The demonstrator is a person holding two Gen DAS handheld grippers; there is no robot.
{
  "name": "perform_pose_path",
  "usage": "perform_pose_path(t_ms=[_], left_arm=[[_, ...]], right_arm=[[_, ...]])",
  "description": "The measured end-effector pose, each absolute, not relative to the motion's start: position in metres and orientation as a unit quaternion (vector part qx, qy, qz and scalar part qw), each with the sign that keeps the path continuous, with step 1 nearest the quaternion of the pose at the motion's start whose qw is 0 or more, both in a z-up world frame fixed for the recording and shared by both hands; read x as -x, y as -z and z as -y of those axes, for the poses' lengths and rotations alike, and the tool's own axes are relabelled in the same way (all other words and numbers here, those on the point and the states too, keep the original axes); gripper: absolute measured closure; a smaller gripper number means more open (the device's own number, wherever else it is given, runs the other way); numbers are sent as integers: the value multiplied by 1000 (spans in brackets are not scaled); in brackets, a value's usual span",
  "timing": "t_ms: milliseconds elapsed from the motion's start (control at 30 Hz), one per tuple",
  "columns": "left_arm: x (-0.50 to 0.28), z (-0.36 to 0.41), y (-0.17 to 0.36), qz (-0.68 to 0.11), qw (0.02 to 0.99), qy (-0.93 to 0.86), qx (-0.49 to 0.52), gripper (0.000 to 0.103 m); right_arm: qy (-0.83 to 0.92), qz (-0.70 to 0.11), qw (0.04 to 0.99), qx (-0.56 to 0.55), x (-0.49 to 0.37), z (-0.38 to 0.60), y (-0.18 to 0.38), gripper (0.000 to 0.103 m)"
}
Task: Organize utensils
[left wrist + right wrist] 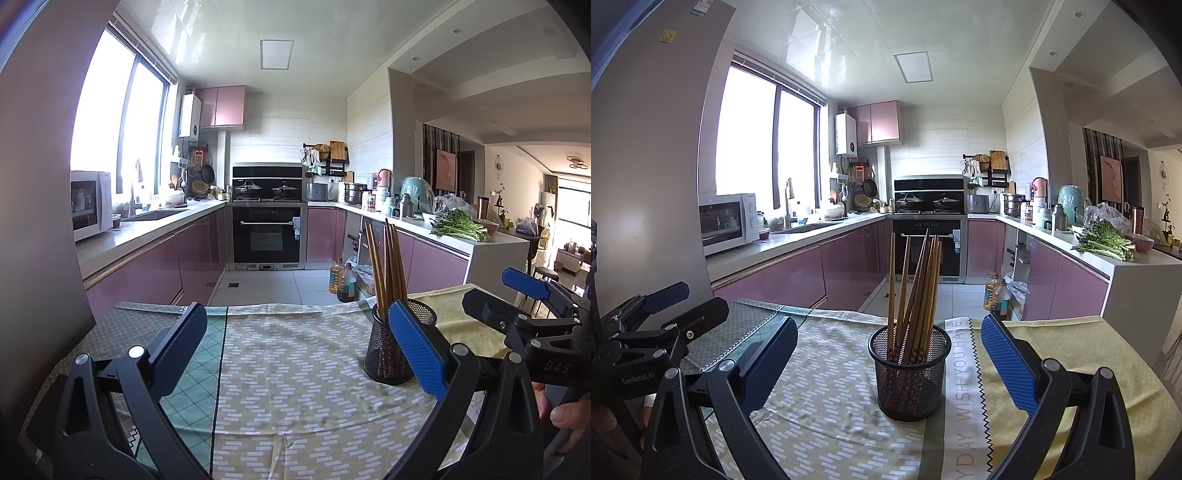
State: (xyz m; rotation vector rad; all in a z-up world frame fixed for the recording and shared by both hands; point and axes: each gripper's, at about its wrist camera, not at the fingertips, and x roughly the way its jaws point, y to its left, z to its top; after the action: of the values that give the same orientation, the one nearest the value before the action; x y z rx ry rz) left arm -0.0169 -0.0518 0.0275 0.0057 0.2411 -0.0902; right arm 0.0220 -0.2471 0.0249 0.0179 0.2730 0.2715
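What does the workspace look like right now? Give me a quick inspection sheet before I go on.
Surface: table under a patterned cloth, somewhat wrinkled.
Job's things: wooden chopsticks standing upright and leaning in a black mesh holder; none seen lying loose.
Clutter: nothing seen on the cloth besides the holder.
Grippers: left tongs open and empty, holder just behind the right finger; right tongs open and empty, facing the holder.
Cables: nothing seen.
Surroundings: kitchen counters with a microwave, greens and oil bottles on the floor.

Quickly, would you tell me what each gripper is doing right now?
Left gripper: open, holding nothing.
Right gripper: open, holding nothing.
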Motion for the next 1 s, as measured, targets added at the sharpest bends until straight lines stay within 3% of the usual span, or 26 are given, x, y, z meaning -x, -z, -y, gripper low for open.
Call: perform_pose_path(t_ms=[1000], left_arm=[[17,56,-29,-117,992,44,-2,6]], right_arm=[[-134,-137,981,-10,-20,245,-26,7]])
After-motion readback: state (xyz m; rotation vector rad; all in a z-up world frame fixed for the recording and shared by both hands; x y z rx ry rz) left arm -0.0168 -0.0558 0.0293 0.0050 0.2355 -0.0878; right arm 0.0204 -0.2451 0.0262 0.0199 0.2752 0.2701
